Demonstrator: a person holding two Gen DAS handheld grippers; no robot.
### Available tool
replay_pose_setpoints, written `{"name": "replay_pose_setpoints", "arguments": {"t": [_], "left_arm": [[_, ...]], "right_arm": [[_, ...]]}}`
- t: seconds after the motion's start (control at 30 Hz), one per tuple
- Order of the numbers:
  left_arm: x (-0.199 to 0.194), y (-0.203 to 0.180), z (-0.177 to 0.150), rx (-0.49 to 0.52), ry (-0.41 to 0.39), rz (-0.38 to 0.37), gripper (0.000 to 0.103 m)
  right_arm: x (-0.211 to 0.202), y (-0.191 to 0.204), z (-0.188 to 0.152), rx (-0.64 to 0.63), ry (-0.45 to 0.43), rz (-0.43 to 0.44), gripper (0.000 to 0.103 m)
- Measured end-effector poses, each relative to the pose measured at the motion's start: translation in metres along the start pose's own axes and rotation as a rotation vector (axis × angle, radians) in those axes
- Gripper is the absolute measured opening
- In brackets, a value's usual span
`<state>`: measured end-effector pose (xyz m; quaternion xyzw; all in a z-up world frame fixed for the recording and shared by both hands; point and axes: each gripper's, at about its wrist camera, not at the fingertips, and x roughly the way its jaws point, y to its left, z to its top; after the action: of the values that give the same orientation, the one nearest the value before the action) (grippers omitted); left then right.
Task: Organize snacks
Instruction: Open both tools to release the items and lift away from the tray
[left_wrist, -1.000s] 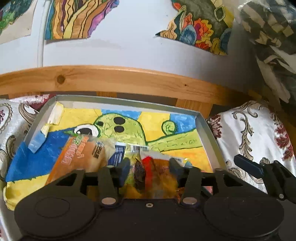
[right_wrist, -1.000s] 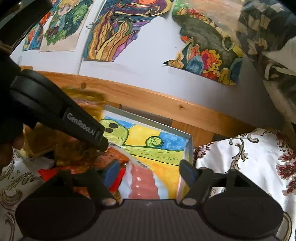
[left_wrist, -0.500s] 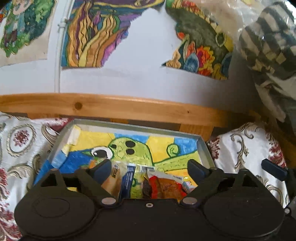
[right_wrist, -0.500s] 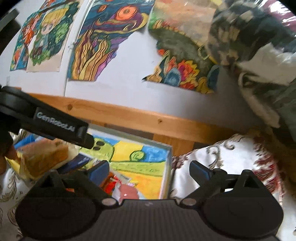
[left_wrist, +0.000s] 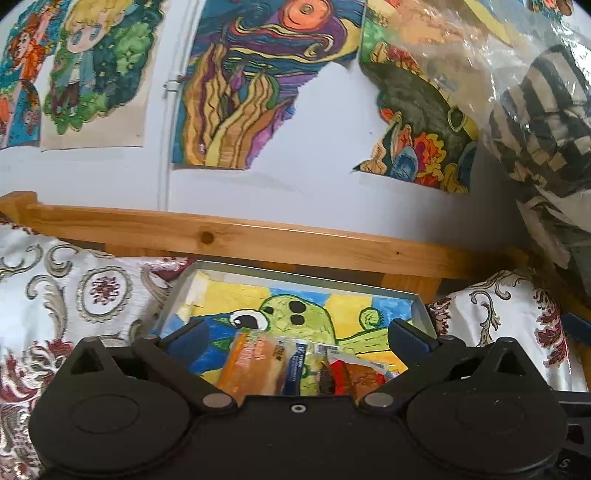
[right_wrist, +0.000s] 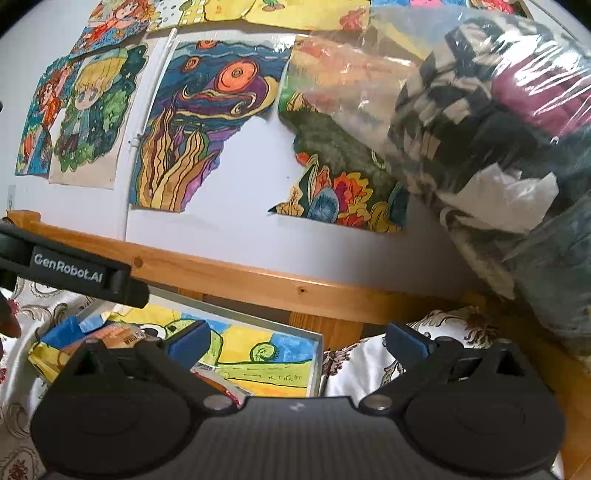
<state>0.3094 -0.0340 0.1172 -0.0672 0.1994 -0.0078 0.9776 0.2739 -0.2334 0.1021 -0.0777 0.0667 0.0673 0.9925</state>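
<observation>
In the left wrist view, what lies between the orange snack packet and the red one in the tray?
A blue packet and a yellowish wrapper lie between the orange snack packet and the red packet, all in the tray. The left wrist view shows it.

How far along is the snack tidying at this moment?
Done: an orange snack packet, a blue packet and a red packet lie in the tray. In hand: nothing; the left gripper and right gripper are opening, jaws empty. Left: no loose snacks visible.

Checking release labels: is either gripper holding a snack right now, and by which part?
Nothing is held. The left gripper and right gripper are both opening, pads clear, with nothing gripped. The snack packets lie loose in the tray.
</observation>
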Motion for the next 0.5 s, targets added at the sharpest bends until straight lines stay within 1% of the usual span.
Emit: {"name": "replay_pose_setpoints", "arguments": {"t": [0.3, 0.5], "left_arm": [[-0.029, 0.014, 0.004, -0.018, -0.024, 0.020, 0.102], [-0.045, 0.022, 0.002, -0.013, -0.034, 0.032, 0.102]], "right_arm": [[-0.026, 0.012, 0.014, 0.009, -0.023, 0.006, 0.103], [-0.041, 0.018, 0.022, 0.013, -0.033, 0.021, 0.103]]}}
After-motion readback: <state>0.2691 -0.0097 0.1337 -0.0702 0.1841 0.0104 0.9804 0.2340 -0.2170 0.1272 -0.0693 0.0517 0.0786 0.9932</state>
